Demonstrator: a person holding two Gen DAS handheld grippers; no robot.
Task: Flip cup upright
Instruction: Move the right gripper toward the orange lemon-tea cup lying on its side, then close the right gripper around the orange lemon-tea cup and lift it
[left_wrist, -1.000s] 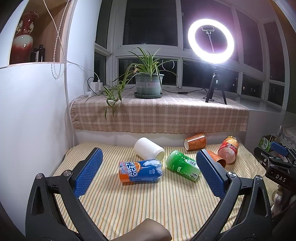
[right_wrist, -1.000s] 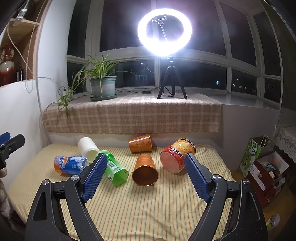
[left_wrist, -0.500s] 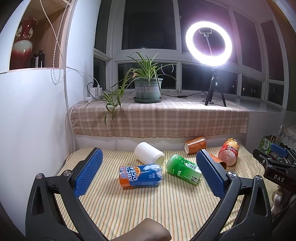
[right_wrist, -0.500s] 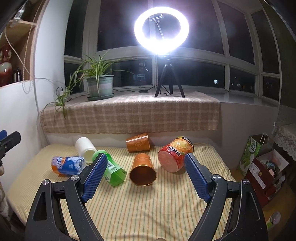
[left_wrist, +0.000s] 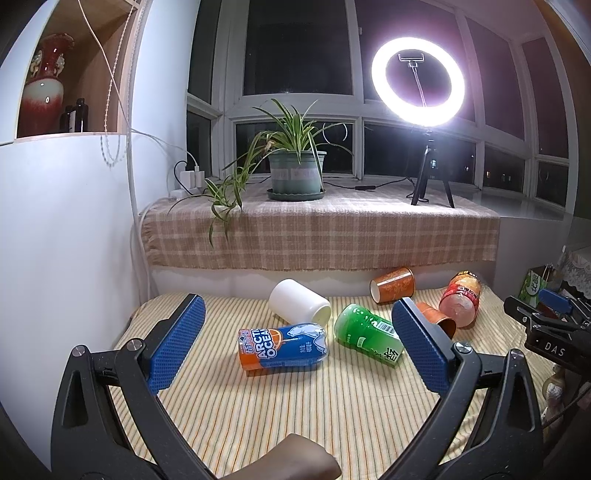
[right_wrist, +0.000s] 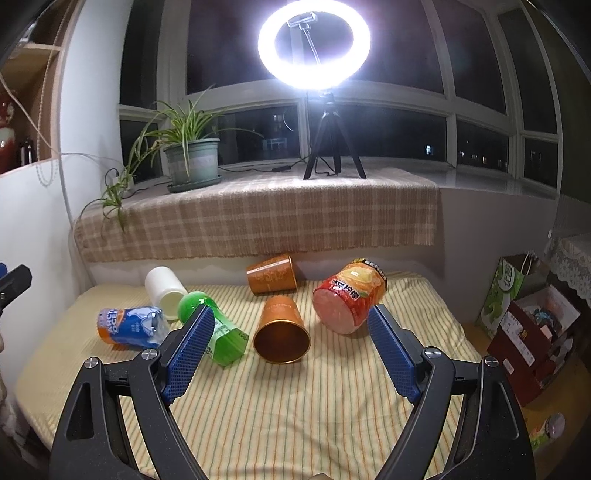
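Note:
Several cups lie on their sides on the striped cloth (right_wrist: 295, 406). An orange cup (right_wrist: 282, 332) lies with its mouth toward me, just ahead of my right gripper (right_wrist: 291, 332), which is open and empty. A second orange cup (right_wrist: 272, 274) lies by the back wall; a red noodle cup (right_wrist: 349, 299) lies to the right. My left gripper (left_wrist: 295, 332) is open and empty, with the blue and orange Arctic Ocean cup (left_wrist: 282, 347) lying between its fingers further ahead. A white cup (left_wrist: 299, 305) and a green cup (left_wrist: 367, 334) lie beside it.
A checked-cloth ledge (right_wrist: 258, 218) at the back carries a potted plant (right_wrist: 190, 162) and a ring light on a tripod (right_wrist: 314, 44). A white wall (left_wrist: 66, 258) stands at the left. Boxes and bags (right_wrist: 528, 328) sit on the floor at the right.
Both grippers have drifted slightly nearer the cups and a little lower. Nothing was grasped and no cup has moved.

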